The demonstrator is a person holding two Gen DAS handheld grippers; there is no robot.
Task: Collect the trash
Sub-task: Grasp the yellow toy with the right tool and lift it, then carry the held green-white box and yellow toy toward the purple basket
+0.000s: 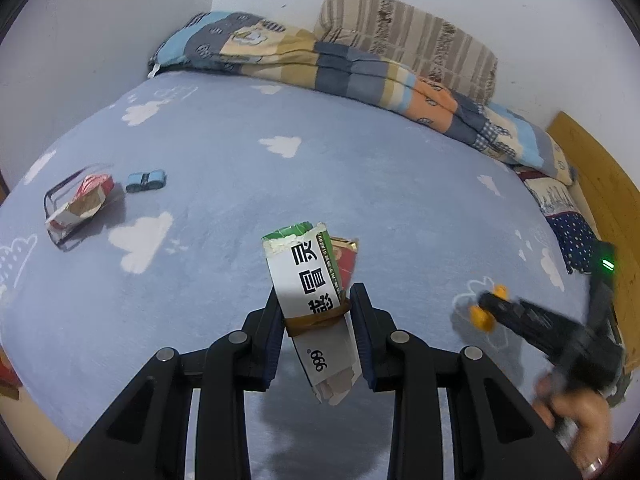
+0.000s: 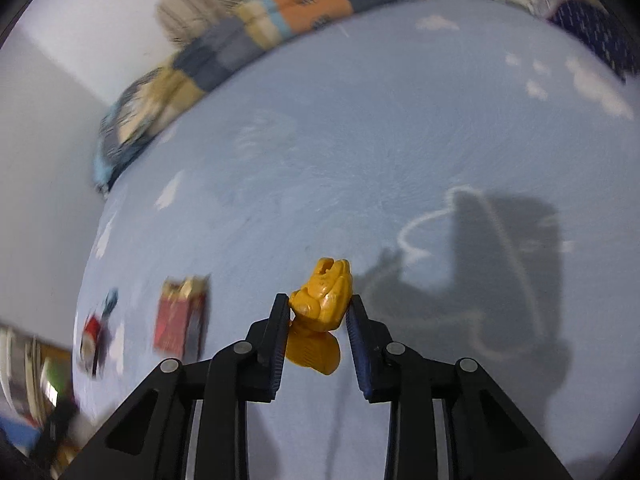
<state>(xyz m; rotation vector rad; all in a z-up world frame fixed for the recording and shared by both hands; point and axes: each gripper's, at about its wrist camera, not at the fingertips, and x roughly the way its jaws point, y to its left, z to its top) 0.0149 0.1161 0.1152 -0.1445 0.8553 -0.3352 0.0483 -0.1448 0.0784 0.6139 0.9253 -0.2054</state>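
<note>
While both hands work over the bed [image 1: 320, 152], the stock reads thus. Left tongs [image 1: 318, 320]: clamped on a torn white-and-green carton [image 1: 310, 280], lifted clear of the blue cloud-print sheet, held at its taped middle with the ragged lower end hanging between the jaws. Right tongs [image 2: 318, 316]: pads pressed on a yellow toy [image 2: 322, 300], one pad at each side, with the lower part of the toy hanging below the grip; the same tongs show blurred at the right of the left view [image 1: 486, 310], held in a hand [image 1: 576, 412]. Remaining on the sheet: a red packet [image 2: 180, 316] just behind the carton; a crushed red-and-white box [image 1: 80, 204] well to the left, lying on a dark wire frame whose nature cannot be told; a small blue toy car [image 1: 146, 181] just beside that box. At the head of the bed: a folded patchwork quilt [image 1: 360, 68] and a striped pillow [image 1: 412, 36] against the wall. Risks, as judged: the carton is soft and torn, so a squeeze at the tape could let it fold and slide out; the toy is gripped on rounded faces and may twist loose in a quick swing; the toy and car look like playthings, not trash, and could be binned by mistake; the packet, hidden behind the carton from the left side, could be overlooked.
</note>
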